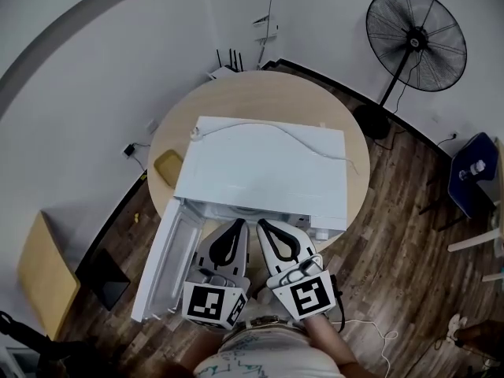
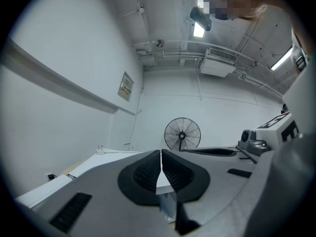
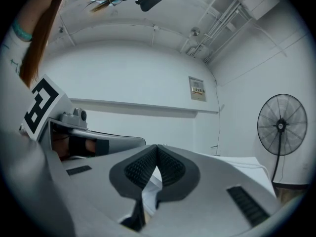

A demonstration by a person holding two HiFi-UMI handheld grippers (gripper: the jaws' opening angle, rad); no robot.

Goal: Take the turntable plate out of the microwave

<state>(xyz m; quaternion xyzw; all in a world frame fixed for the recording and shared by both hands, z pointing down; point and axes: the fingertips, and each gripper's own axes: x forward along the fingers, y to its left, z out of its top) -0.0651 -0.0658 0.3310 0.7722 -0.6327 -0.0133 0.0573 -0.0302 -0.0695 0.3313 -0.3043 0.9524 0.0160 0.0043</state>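
Note:
A white microwave (image 1: 264, 168) stands on a round wooden table (image 1: 276, 93). Its door (image 1: 165, 262) hangs open at the left, swung out toward me. The microwave's top hides the inside from the head view, so no turntable plate shows in any frame. My left gripper (image 1: 236, 225) and right gripper (image 1: 264, 227) sit side by side just in front of the opening, tips close to its edge. Both are shut and hold nothing. In the left gripper view the pads meet at the left gripper's tip (image 2: 161, 154); in the right gripper view they meet at the right gripper's tip (image 3: 157, 147).
A white cable with its plug (image 1: 197, 133) lies across the microwave's top. A yellow pad (image 1: 168, 168) rests on the table to the left. A standing fan (image 1: 416, 30) is at the back right, a blue seat (image 1: 472, 176) at the far right, a wooden box (image 1: 43, 274) on the floor at left.

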